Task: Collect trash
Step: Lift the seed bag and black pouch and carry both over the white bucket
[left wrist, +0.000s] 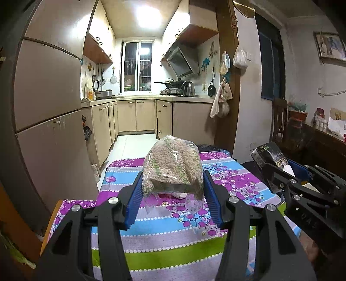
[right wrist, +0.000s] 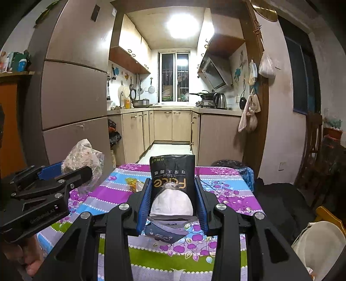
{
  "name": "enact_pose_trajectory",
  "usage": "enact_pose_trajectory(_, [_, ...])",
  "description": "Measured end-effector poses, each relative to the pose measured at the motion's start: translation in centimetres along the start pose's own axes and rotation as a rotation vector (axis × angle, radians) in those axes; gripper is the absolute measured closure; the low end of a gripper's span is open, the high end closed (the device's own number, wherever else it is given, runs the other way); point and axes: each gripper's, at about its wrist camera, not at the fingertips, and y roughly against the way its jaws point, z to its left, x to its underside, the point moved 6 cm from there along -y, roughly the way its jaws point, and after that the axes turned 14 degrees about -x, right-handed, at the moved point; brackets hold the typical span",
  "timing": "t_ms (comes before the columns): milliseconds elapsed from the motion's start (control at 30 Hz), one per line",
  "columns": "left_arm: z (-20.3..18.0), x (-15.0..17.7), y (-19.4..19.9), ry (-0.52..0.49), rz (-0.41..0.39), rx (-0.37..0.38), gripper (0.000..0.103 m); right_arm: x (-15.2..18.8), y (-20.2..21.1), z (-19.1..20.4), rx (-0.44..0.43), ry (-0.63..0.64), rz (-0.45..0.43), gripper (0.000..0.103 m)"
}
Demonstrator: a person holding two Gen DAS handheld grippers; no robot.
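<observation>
The black tissue pack (right wrist: 173, 173) carries gold lettering that reads "Face" upside down, with "TISSUE" in small white capitals above it, also inverted. Chinese characters sit just above that word; more at the pack's top edge are too small to read.

Narrow kitchen glowing under a bright ceiling light (left wrist: 149, 16), beige cabinets (left wrist: 136, 115) lining both sides, barred window (left wrist: 138, 64) standing at the far end, tall fridge (left wrist: 47, 97) rising left, pale tiled floor (left wrist: 132, 144) running back, floral striped tablecloth (left wrist: 173, 237) covering the near table.
</observation>
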Motion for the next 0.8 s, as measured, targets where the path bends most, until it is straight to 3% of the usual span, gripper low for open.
enact_pose_trajectory(200, [-0.5, -0.4, 0.5, -0.009, -0.006, 0.013, 0.052, -0.8, 2.2, -1.0, 0.033, -0.001, -0.015, 0.064])
enact_pose_trajectory(367, [-2.6, -0.9, 0.4, -0.031, 0.001, 0.059, 0.052, -1.3, 5.6, -3.7, 0.111, -0.02, -0.021, 0.064])
enact_pose_trajectory(500, [-6.5, -1.6, 0.5, -0.057, 0.006, 0.13, 0.052, -1.0, 8.4, -6.8, 0.186, -0.046, -0.017, 0.064])
enact_pose_trajectory(800, [-19.4, -2.1, 2.3, -0.162, 0.01, 0.356, 0.052, 0.7, 17.2, -16.5, 0.395, -0.123, 0.004, 0.064])
